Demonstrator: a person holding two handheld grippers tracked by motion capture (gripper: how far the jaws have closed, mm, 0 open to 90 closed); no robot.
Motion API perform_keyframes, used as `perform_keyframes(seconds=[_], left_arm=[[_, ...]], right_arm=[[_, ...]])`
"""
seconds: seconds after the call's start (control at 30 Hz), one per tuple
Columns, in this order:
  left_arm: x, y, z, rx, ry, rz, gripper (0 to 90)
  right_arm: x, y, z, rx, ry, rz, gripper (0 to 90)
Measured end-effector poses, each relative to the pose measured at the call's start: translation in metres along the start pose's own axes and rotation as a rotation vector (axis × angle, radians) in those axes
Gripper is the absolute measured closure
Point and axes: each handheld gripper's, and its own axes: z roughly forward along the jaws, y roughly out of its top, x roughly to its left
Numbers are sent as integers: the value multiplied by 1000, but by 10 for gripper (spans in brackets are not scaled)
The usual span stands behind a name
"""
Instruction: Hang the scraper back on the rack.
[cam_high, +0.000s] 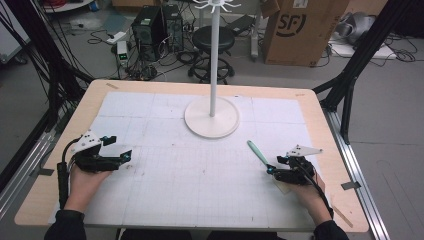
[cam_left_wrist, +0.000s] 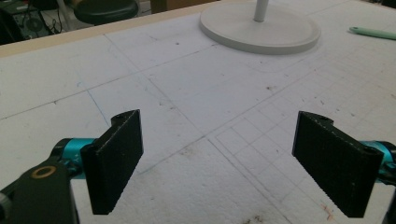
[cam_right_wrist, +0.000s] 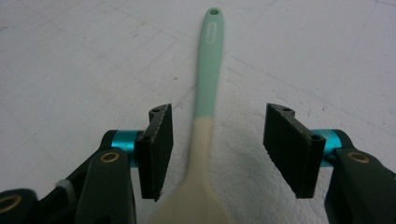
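Right gripper (cam_right_wrist: 212, 154) fingers stand apart, straddling the spatula (cam_right_wrist: 205, 107) neck; the thin, flat handle, pointing twelve o'clock, could slip.

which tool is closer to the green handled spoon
Right. The right tool straddles the spoon with open jaws, not touching. The left tool rests far across the table.

A wooden tabletop (cam_high: 310, 102) carried a white gridded mat (cam_high: 200, 170). On the mat stood a white rack's round base (cam_high: 211, 119) at the far middle, and a spatula (cam_high: 257, 151) lay near right.
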Motion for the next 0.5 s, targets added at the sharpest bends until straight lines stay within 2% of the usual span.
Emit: perform_keyframes(seconds=[0.07, 0.27, 0.5], left_arm=[[0, 0, 1, 9, 0, 4, 169], [-1, -1, 2, 18, 3, 10, 169], [-1, -2, 3, 33, 16, 26, 169]], right_arm=[[1, 0, 2, 10, -2, 10, 472], [4, 1, 7, 36, -7, -2, 554], [5, 1, 8, 32, -26, -18, 649]])
